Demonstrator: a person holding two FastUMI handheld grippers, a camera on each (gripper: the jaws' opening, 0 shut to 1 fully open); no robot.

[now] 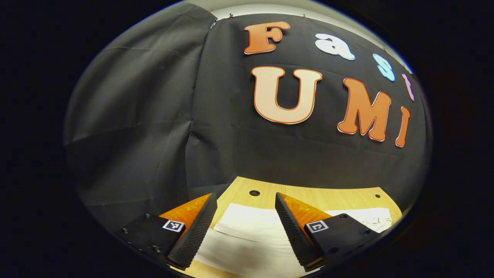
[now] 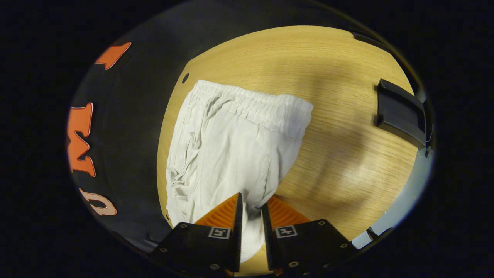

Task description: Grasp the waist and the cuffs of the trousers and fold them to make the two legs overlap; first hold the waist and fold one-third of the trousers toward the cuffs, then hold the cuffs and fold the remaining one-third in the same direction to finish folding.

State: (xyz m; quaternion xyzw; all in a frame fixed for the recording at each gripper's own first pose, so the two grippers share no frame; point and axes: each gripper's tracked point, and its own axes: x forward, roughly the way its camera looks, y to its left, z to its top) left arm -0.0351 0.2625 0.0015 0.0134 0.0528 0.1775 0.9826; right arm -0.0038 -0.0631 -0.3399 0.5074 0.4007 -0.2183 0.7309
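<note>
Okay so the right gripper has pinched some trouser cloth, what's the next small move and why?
Probably bring the left gripper down onto the white trousers and close it. Its jaws stand open above the cloth, holding nothing, while the right gripper is already shut on the fabric down the leg from the elastic waist. Folding seems to need both ends held.

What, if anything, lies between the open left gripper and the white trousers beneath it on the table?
Nothing visible does. The left gripper hangs open over the trousers on the wooden table, with bare cloth showing between its fingers. The right gripper is already shut on the trousers.
</note>
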